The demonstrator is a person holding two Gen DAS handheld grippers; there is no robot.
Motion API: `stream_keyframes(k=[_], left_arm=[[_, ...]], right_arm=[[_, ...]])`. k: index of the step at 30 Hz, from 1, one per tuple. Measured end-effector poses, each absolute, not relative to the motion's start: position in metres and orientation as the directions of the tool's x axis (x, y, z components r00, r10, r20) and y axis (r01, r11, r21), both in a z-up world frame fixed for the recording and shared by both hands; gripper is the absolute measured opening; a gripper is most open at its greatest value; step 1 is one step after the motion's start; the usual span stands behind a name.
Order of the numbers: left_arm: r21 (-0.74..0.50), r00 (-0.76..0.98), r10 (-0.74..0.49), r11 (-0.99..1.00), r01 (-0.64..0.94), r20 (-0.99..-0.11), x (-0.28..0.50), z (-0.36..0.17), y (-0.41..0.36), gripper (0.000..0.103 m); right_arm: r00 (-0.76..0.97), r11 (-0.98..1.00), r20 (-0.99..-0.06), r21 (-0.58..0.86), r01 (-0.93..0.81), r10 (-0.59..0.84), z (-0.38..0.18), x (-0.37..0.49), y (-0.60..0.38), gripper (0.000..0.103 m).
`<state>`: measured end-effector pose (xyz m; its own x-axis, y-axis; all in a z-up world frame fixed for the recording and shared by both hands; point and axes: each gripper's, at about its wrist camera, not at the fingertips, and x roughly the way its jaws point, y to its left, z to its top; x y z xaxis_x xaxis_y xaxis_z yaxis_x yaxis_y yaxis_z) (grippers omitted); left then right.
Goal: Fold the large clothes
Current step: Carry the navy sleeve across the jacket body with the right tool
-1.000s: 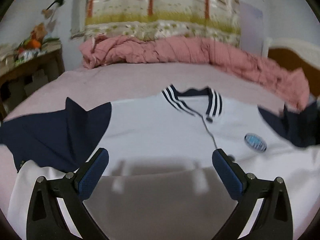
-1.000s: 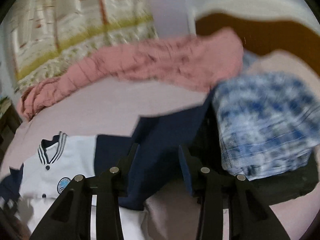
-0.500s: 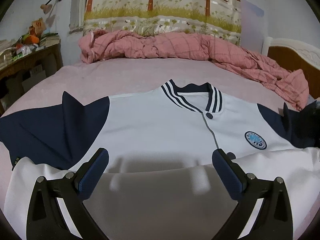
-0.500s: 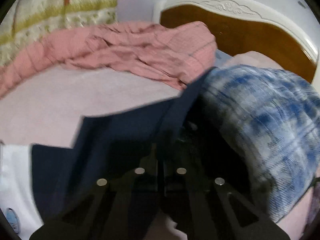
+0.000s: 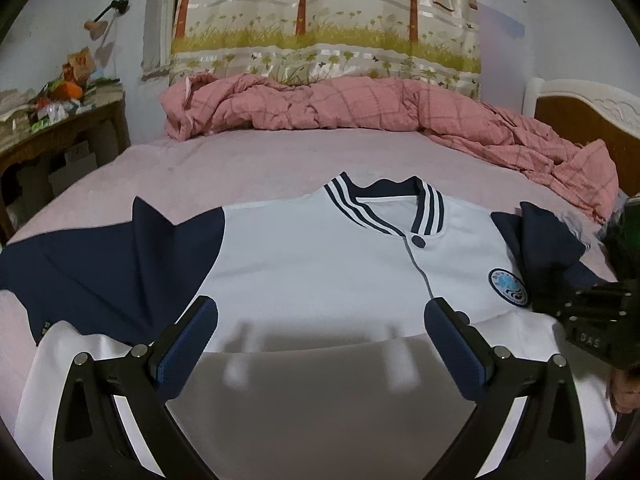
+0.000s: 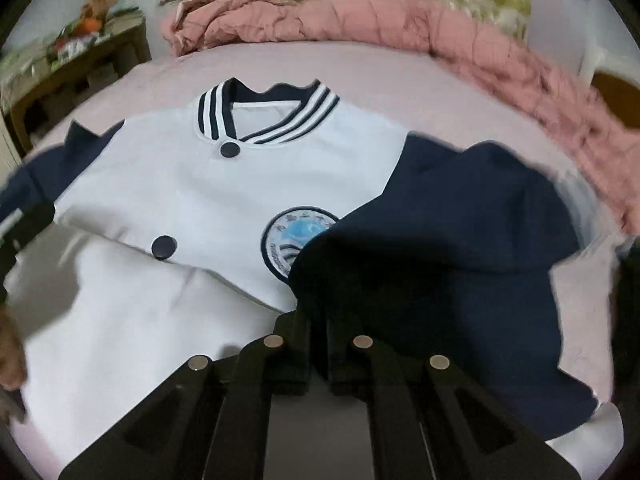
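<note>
A white jacket (image 5: 320, 264) with navy sleeves lies face up across the middle of the bed (image 5: 248, 168), its striped collar (image 5: 384, 208) toward the far edge, where a pink quilt (image 5: 360, 112) is heaped. The left gripper (image 5: 320, 332) hovers over the jacket's lower front with its jaws wide apart and nothing between them. The right gripper (image 6: 318, 344) has its jaws pressed together on the navy sleeve (image 6: 460, 240), whose cloth drapes over the round chest badge (image 6: 296, 240).
</note>
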<state>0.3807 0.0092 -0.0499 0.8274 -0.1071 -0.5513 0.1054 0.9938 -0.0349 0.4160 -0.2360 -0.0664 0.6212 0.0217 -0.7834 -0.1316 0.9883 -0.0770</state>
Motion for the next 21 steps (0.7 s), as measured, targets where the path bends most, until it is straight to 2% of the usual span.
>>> stream_keyframes(k=[2, 5, 7, 9, 13, 21], left_arm=[[-0.043, 0.824, -0.108, 0.994, 0.101, -0.557, 0.382, -0.051, 0.011, 0.103], [-0.031, 0.825, -0.104, 0.994, 0.105, -0.555, 0.381, -0.051, 0.007, 0.103], [-0.014, 0.830, -0.101, 0.994, 0.112, -0.548, 0.379, -0.051, 0.005, 0.103], [-0.002, 0.836, -0.098, 0.993, 0.115, -0.540, 0.377, -0.050, 0.003, 0.103], [0.004, 0.836, -0.093, 0.993, 0.114, -0.541, 0.377, -0.050, 0.002, 0.103], [-0.027, 0.824, -0.099, 0.995, 0.101, -0.559, 0.382, -0.052, 0.007, 0.103]], right_arm=[[0.651, 0.989, -0.758, -0.057, -0.136, 0.045, -0.047, 0.411, -0.239, 0.008], [0.703, 0.996, -0.706, 0.049, -0.080, 0.091, -0.010, 0.402, -0.267, 0.016], [0.748, 0.989, -0.659, 0.145, 0.025, 0.077, 0.012, 0.405, -0.298, 0.025], [0.779, 0.950, -0.626, 0.259, 0.175, 0.027, 0.026, 0.409, -0.345, 0.026], [0.774, 0.823, -0.633, 0.434, 0.366, -0.010, 0.005, 0.424, -0.422, 0.026], [0.691, 0.728, -0.720, 0.437, 0.528, -0.068, -0.076, 0.451, -0.488, 0.026]])
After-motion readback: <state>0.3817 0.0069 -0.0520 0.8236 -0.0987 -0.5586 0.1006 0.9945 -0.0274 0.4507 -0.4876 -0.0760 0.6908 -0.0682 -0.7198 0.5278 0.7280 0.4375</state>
